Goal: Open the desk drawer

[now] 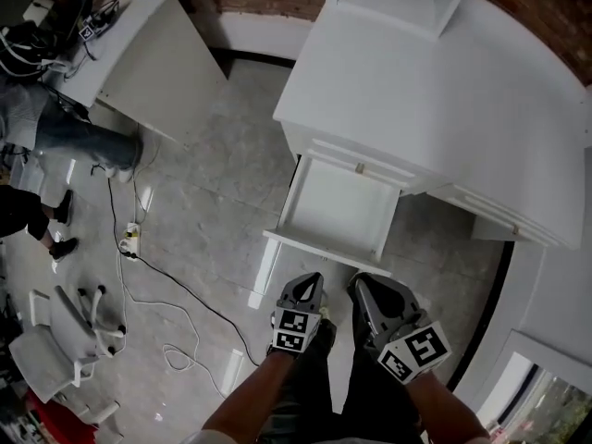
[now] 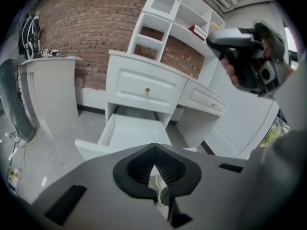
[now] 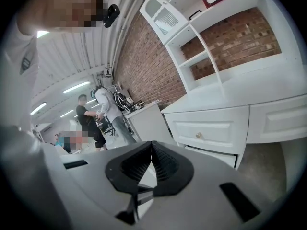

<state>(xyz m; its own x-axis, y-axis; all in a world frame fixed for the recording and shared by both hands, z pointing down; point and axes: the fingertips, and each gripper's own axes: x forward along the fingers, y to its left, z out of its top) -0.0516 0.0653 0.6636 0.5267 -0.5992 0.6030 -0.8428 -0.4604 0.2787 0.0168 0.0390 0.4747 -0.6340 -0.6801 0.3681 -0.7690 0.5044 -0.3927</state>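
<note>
Grey left gripper [image 1: 306,283], right gripper [image 1: 367,287] side by side, angled down, both closed, empty; white drawer [image 1: 338,206] out, bare inside.

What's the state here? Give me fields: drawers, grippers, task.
drawer: pulled out of the desk, looks empty
upper drawer: shut
left gripper: shut, empty, clear of the drawer
right gripper: shut, empty, clear of the drawer
task: drawer open, looks done
</note>
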